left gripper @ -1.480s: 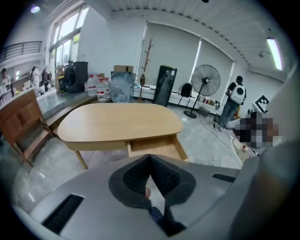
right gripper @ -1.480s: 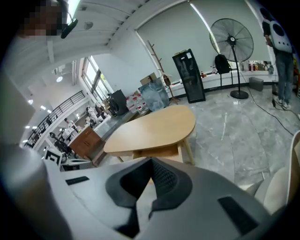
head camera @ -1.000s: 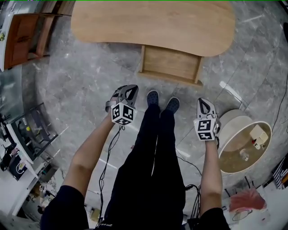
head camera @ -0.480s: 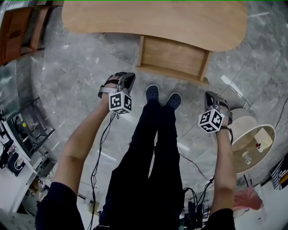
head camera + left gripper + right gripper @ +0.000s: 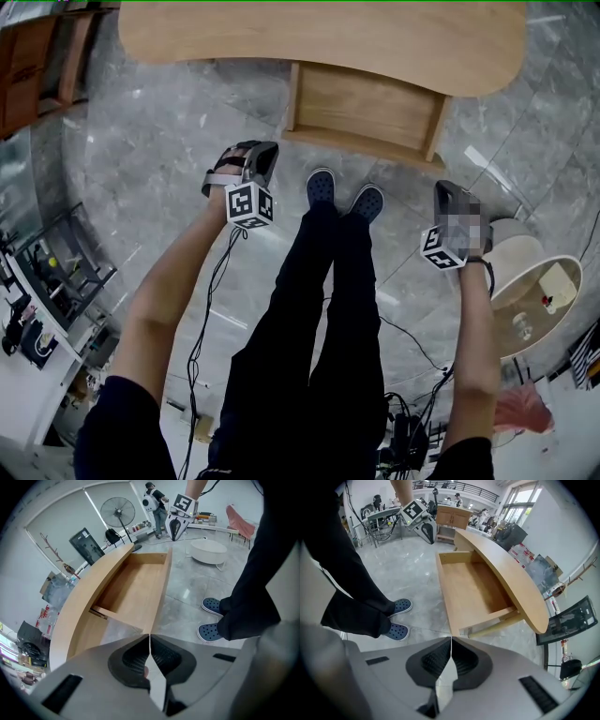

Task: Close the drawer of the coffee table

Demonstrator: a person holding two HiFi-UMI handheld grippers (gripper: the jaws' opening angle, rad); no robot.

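The light wooden coffee table (image 5: 319,42) fills the top of the head view. Its drawer (image 5: 366,108) stands pulled out toward me and is empty inside. My left gripper (image 5: 265,152) is shut with nothing in it and hangs over the floor, short of the drawer's left front corner. My right gripper (image 5: 446,190) is also shut and empty, just short of the drawer's right front corner. The left gripper view has shut jaws (image 5: 149,637) below the drawer (image 5: 136,585). In the right gripper view, shut jaws (image 5: 451,639) sit near the drawer's (image 5: 471,590) front corner.
My legs and blue shoes (image 5: 321,185) stand between the grippers, right before the drawer front. A round low white table (image 5: 525,291) is at the right. A metal cart (image 5: 56,272) stands at the left, cables (image 5: 403,347) lie on the marble floor.
Both grippers have sunk and come nearer the drawer's front, one to each side. Both wrists have rolled. The jaws stayed shut.
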